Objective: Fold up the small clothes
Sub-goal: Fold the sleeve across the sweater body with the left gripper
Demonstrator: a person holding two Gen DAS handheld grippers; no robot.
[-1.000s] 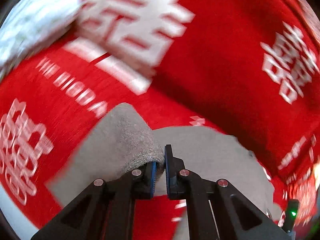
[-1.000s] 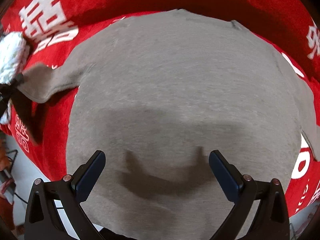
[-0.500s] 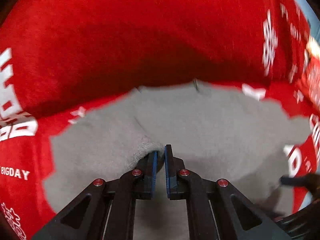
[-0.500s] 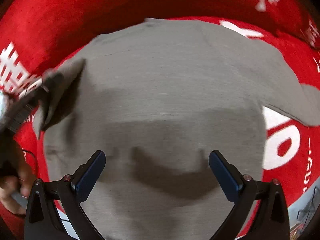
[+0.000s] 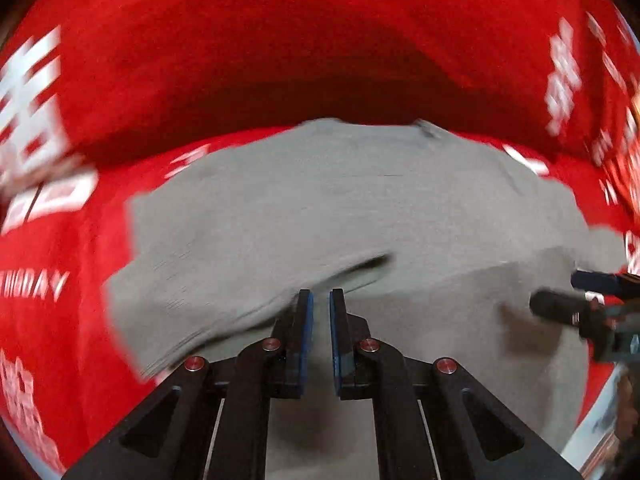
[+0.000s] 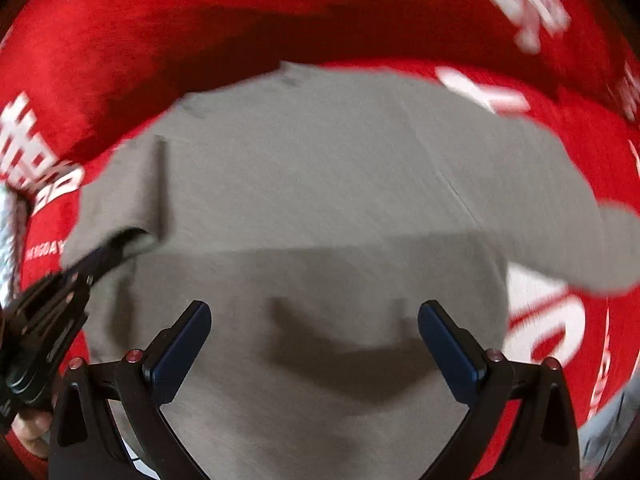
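Observation:
A grey knit garment point(image 5: 360, 200) lies flat on a red cloth point(image 5: 280, 60) printed with white characters. My left gripper point(image 5: 318, 296) is shut on the cuff of the garment's left sleeve point(image 5: 220, 288), which is drawn in over the body. In the right wrist view that sleeve point(image 6: 128, 192) lies doubled over the garment point(image 6: 320, 180), with the left gripper point(image 6: 108, 254) at its end. My right gripper point(image 6: 314, 312) hovers open over the lower body with nothing between its fingers. It also shows at the right edge of the left wrist view point(image 5: 560, 294). The other sleeve point(image 6: 624, 248) sticks out to the right.
The red cloth point(image 6: 200, 20) covers the surface all round the garment. A white fuzzy item point(image 6: 8, 232) lies at the far left edge. A person's hand point(image 6: 28, 436) grips the left tool at the lower left. The cloth's edge drops off at the lower right.
My left gripper carried the sleeve from out on the red cloth inward over the garment's body. The right gripper shifted sideways above the garment, still open.

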